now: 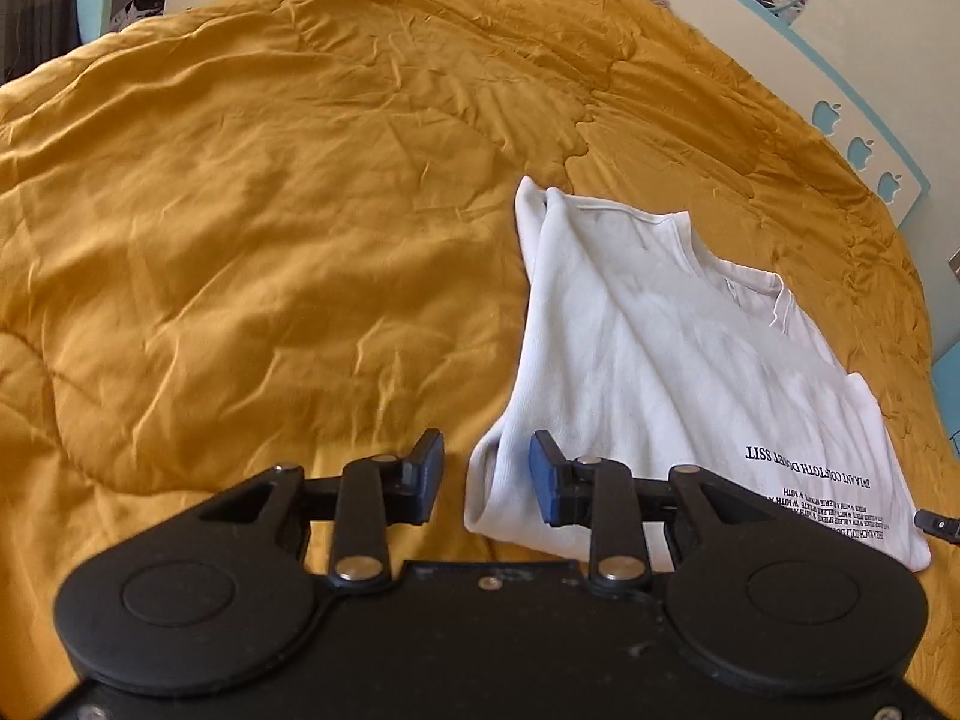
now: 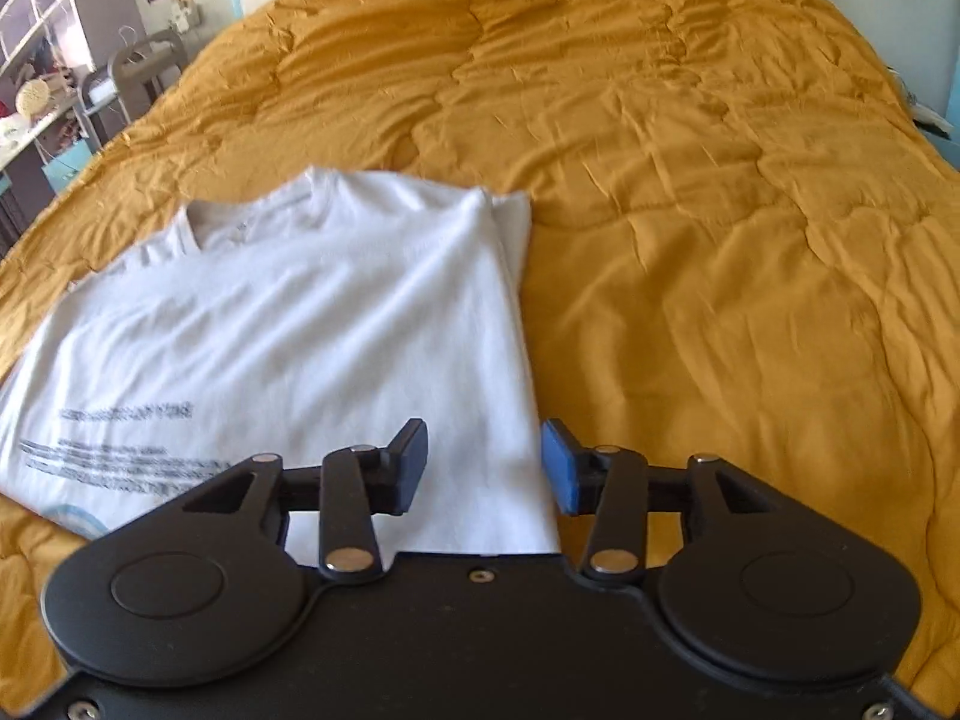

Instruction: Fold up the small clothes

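Note:
A white T-shirt [image 1: 654, 360] with black printed text lies on a mustard-yellow quilt [image 1: 270, 210], its sides folded in. In the left wrist view my left gripper [image 1: 487, 480] is open and empty, above the shirt's near left corner. In the right wrist view the shirt [image 2: 288, 330] lies left of centre and my right gripper [image 2: 485, 468] is open and empty, its jaws straddling the shirt's folded right edge near the hem. The tip of the right gripper shows at the left wrist view's right edge [image 1: 936, 523].
The quilt [image 2: 720, 240] covers a large bed. A white and teal headboard [image 1: 858, 150] with apple cut-outs runs along the far side. Shelves and a chair [image 2: 144, 72] stand beside the bed at far left.

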{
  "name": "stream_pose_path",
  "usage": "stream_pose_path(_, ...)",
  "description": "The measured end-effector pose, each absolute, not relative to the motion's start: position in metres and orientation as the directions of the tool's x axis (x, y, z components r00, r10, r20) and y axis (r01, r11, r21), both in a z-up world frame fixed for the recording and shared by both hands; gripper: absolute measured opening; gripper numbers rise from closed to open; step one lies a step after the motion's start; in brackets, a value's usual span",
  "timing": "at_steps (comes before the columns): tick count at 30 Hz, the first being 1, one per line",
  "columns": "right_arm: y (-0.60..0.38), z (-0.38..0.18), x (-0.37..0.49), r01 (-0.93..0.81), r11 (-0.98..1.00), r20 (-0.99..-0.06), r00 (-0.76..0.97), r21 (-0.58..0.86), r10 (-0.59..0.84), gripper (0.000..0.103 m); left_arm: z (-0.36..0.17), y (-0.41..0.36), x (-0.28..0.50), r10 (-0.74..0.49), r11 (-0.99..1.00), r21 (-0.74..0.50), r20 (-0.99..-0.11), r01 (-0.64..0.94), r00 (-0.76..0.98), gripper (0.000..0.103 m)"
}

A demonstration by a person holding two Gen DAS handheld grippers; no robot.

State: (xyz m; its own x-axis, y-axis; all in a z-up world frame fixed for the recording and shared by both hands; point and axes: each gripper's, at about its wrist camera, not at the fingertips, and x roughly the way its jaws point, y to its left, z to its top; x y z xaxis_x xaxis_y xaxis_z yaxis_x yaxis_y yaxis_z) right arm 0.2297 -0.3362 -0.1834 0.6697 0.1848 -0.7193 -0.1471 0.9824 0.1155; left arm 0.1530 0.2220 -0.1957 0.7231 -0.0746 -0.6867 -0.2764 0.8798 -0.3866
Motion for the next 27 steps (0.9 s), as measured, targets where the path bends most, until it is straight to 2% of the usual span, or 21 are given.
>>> stream_pose_path(1, -0.337, -0.188, 0.230, -0.136, 0.985, -0.729, 0.663, 0.108, 0.172, 0.050, -0.198, 0.220, 0.152, -0.075, 0.875, -0.394, -0.686, -0.282, 0.724, 0.031)
stream_pose_path(5, -0.341, -0.201, 0.231, -0.085, 0.988, -0.752, 0.641, 0.127, 0.152, 0.051, -0.202, 0.211, 0.155, -0.091, 0.864, -0.409, -0.700, -0.293, 0.708, 0.032)
stream_pose_path(6, -0.342, -0.202, 0.229, -0.077, 0.988, -0.746, 0.649, 0.131, 0.150, 0.050, -0.202, 0.207, 0.155, -0.091, 0.868, -0.401, -0.707, -0.292, 0.701, 0.037)
stream_pose_path(9, -0.340, -0.203, 0.230, -0.078, 0.984, -0.751, 0.637, 0.162, 0.174, 0.029, -0.198, 0.196, 0.163, -0.076, 0.900, -0.345, -0.724, -0.265, 0.686, 0.040)
stream_pose_path(12, -0.333, -0.203, 0.230, -0.094, 0.987, -0.753, 0.639, 0.128, 0.158, 0.026, -0.197, 0.191, 0.166, -0.066, 0.916, -0.314, -0.731, -0.249, 0.679, 0.038)
stream_pose_path(16, -0.336, -0.200, 0.231, -0.094, 0.986, -0.753, 0.637, 0.135, 0.164, 0.019, -0.199, 0.196, 0.167, -0.075, 0.900, -0.342, -0.732, -0.270, 0.677, 0.037)
stream_pose_path(27, -0.336, -0.199, 0.229, -0.098, 0.987, -0.749, 0.643, 0.126, 0.160, 0.017, -0.199, 0.193, 0.170, -0.056, 0.913, -0.311, -0.737, -0.264, 0.673, 0.037)
